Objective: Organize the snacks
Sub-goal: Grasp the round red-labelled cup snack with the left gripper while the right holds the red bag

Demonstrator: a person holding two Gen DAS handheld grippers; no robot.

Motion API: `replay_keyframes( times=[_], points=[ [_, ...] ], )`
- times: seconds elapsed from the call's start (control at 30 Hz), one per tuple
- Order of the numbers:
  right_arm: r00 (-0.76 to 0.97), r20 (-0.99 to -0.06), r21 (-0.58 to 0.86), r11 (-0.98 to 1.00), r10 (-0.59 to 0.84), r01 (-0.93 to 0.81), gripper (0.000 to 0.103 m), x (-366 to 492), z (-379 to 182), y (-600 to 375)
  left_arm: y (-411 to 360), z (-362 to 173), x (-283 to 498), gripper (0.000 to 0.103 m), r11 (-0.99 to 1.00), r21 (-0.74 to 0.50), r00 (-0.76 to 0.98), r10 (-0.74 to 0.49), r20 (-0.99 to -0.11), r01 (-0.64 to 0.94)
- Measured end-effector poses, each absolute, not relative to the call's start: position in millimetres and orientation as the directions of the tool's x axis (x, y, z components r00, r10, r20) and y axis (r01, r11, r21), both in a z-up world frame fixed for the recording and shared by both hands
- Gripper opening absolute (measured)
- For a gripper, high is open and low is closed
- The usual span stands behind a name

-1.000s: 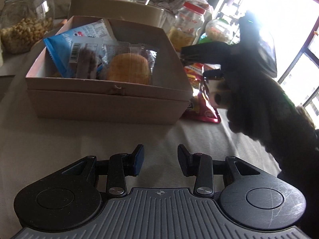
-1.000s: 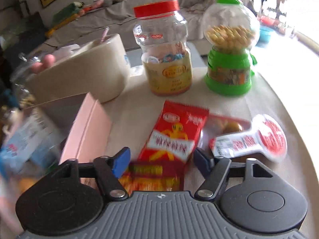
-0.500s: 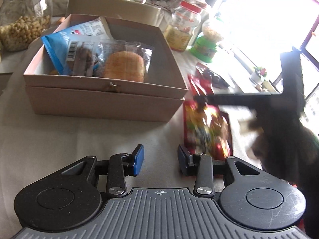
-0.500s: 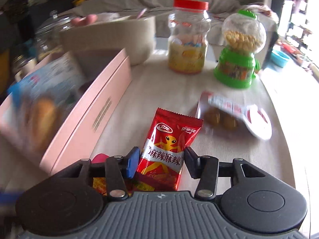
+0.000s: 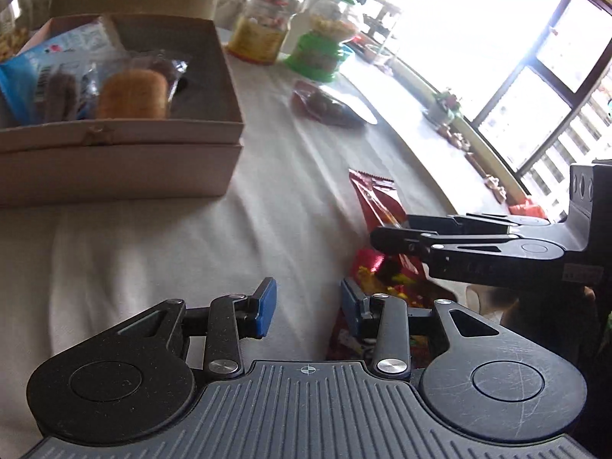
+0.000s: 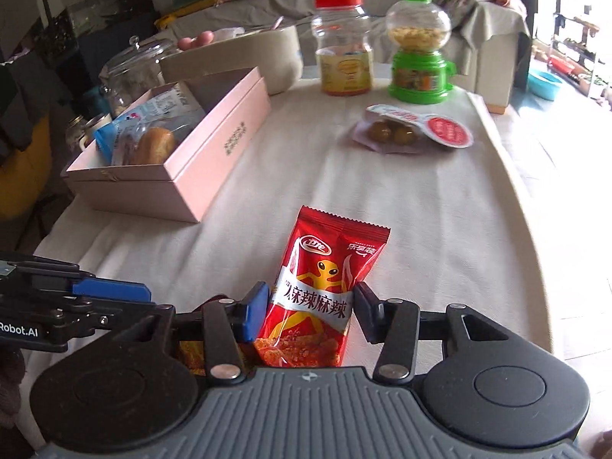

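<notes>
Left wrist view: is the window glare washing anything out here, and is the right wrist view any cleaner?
Left wrist view: window blown out white, the packet of brown snacks dim and soft beside the glare. Right wrist view: evenly lit, print on the red packet sharp; only the far right edge overexposed.

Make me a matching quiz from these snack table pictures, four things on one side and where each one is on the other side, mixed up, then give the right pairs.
Things
1. red snack packet
2. wrapped round cake
3. green candy dispenser
4. pouch of olives

Places
A. inside the pink box
B. standing at the far end of the table, right of the red-lidded jar
C. between the fingers of the right gripper
D. lying flat on the cloth, in front of the dispenser

Pairs: 1-C, 2-A, 3-B, 4-D
</notes>
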State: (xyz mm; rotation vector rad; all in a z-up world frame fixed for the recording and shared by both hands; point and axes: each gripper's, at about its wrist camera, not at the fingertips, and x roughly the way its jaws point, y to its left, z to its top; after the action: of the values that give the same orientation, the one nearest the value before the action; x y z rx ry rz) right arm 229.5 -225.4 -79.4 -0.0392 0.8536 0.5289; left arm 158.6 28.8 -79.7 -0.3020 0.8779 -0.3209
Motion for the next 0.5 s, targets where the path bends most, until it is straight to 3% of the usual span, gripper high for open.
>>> replay_keyframes(
  times=[0.17, 0.33, 0.5],
  points=[
    [0.655, -0.644, 0.194, 0.913, 0.395, -0.36, 0.07, 274, -60, -247, 13, -52, 178, 0.041, 0.934, -0.299, 0.659, -0.351, -0.665, 0.196],
    [0.712, -0.624, 0.238, 0.946, 0.323, -0.22, 0.07, 305, -56, -265, -18, -4, 245, 0.041, 0.916, -0.201, 0.715, -0.398, -0.576, 0.347],
    [0.728, -0.59, 0.27, 0.935, 0.35, -0.23, 0.071, 278, -76, -276, -58, -1, 348, 0.041, 0.867, -0.21, 0.614, -0.473, -0.632, 0.453]
  ],
)
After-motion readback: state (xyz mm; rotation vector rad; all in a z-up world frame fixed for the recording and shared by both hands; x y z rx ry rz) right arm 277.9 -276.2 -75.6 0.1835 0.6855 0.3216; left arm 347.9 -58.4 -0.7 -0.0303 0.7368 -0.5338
